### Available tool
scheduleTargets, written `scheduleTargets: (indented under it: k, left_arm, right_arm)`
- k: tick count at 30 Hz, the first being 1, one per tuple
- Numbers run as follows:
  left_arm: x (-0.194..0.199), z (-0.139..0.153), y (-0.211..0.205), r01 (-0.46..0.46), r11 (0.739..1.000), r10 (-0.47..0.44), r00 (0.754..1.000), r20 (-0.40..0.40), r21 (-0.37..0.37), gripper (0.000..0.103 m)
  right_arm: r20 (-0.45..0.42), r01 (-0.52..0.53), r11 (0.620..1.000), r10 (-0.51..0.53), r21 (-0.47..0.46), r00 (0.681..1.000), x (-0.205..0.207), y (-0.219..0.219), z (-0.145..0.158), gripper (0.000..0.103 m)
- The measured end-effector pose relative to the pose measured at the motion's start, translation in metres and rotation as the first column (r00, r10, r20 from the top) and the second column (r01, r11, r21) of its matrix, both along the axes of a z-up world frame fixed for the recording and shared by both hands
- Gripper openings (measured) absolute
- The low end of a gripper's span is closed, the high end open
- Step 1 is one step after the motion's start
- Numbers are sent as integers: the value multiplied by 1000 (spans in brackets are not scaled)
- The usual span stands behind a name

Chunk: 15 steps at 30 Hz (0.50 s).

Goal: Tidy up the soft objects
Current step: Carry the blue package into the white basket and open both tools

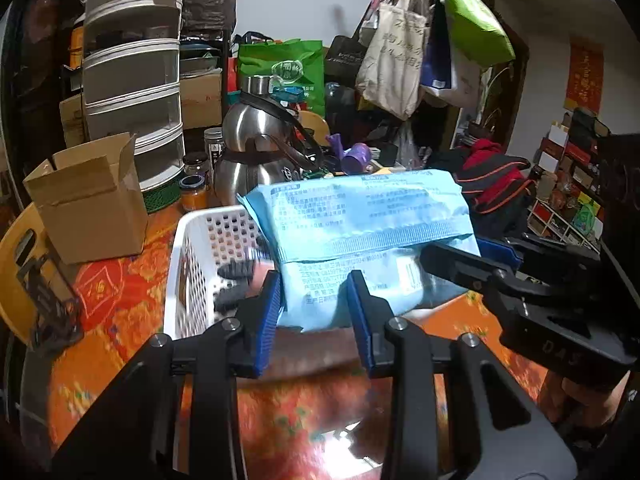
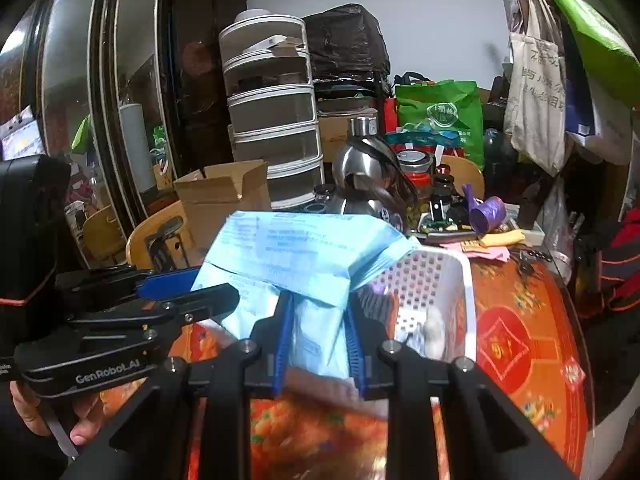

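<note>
Both grippers are clamped on the blue pack [image 1: 360, 220]: left gripper [image 1: 314, 300] on its near edge, right gripper [image 2: 318, 332] too, holding it up over the white basket [image 1: 192, 224].

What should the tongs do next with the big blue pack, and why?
Probably carry the blue pack a little further over the white basket, then lower it in. Both the left tongs and the right tongs grip its near edge, and it hangs only partly over the basket's rim.
</note>
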<state>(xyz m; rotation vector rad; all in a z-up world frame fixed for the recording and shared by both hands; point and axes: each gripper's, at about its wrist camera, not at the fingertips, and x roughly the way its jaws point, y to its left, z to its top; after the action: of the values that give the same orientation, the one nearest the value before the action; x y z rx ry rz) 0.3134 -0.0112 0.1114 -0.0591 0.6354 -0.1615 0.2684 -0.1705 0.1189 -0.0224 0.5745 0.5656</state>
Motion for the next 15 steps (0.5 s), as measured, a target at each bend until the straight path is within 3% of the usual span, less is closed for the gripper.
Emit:
scheduleTargets:
  k: [4, 9, 15]
  left_arm:
    - [50, -3, 5, -30, 1000, 30, 999, -39, -2, 31]
    - [91, -28, 4, -49, 998, 52, 994, -95, 26, 31]
    - [114, -59, 9, -71, 997, 73, 988, -133, 25, 31]
  right_arm:
    - [-21, -2, 1000, 3, 17, 1000, 38, 1, -6, 24]
    - [-81, -3, 1000, 4, 9, 997, 75, 5, -30, 24]
    - [-124, 12, 1000, -14, -20, 992, 96, 10, -55, 25]
